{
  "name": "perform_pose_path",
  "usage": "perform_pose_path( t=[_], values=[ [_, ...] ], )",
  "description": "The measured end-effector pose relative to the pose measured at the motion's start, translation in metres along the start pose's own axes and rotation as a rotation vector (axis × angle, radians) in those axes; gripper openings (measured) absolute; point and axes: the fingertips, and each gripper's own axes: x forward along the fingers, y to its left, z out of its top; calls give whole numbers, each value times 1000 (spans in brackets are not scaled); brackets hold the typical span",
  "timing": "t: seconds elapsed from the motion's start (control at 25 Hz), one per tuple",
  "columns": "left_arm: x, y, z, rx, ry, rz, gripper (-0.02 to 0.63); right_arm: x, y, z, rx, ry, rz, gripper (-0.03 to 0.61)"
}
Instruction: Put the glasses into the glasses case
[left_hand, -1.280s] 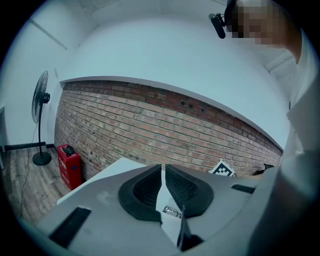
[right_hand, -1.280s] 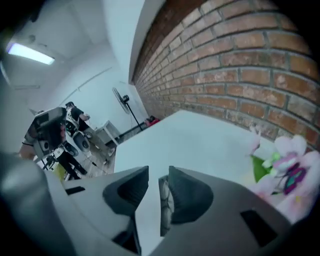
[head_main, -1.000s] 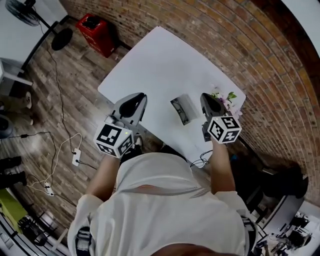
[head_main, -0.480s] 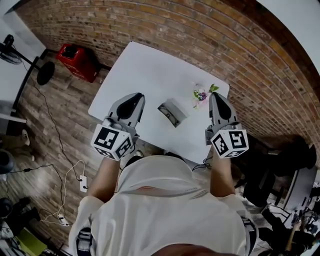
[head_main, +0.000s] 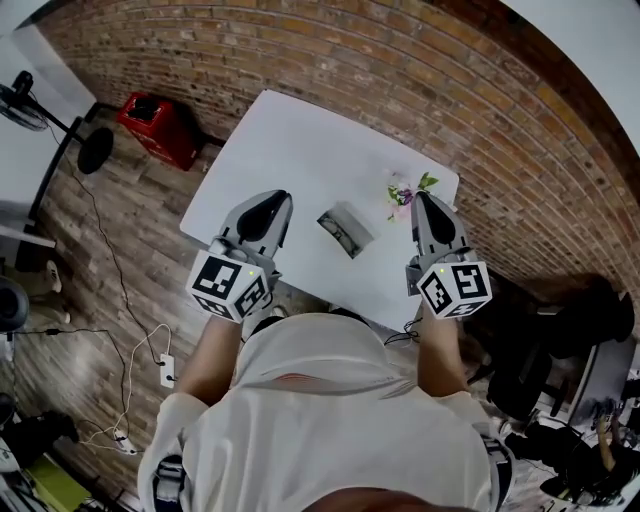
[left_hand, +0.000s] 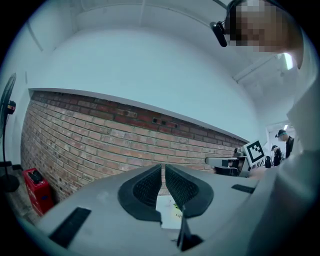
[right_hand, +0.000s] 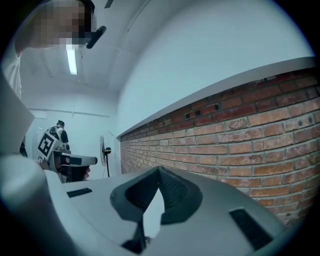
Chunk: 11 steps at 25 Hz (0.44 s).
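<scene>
A small grey glasses case (head_main: 347, 228) lies on the white table (head_main: 290, 140), with dark-framed glasses (head_main: 337, 233) at its near end; whether they sit fully inside I cannot tell. My left gripper (head_main: 276, 196) hangs over the table's near edge, left of the case, its jaws together and empty (left_hand: 162, 167). To the right of the case, beside the flowers, my right gripper (head_main: 420, 196) is held level. It is shut too, with nothing between its jaws (right_hand: 158, 170). Both point toward the brick wall.
A small bunch of flowers (head_main: 404, 189) stands on the table right of the case. A red box (head_main: 158, 124) sits on the floor by the brick wall (head_main: 330, 60), with a standing fan (head_main: 92, 148) at the left. Cables trail across the wooden floor (head_main: 150, 330).
Both grippers have risen from near the table, the right one more, and now point level at the wall. Over the last half second they have barely moved. The case lies unmoved.
</scene>
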Motion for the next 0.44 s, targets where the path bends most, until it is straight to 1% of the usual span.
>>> perform_pose_path(
  t=[0.2,0.44],
  values=[
    [-6,-1,-3,-6,3,9,34,0,8,-3,-3,11,22,51],
    [-4,-12,-7,-1,11,9,34,-7,3,-10,4,30,34,51]
  ],
)
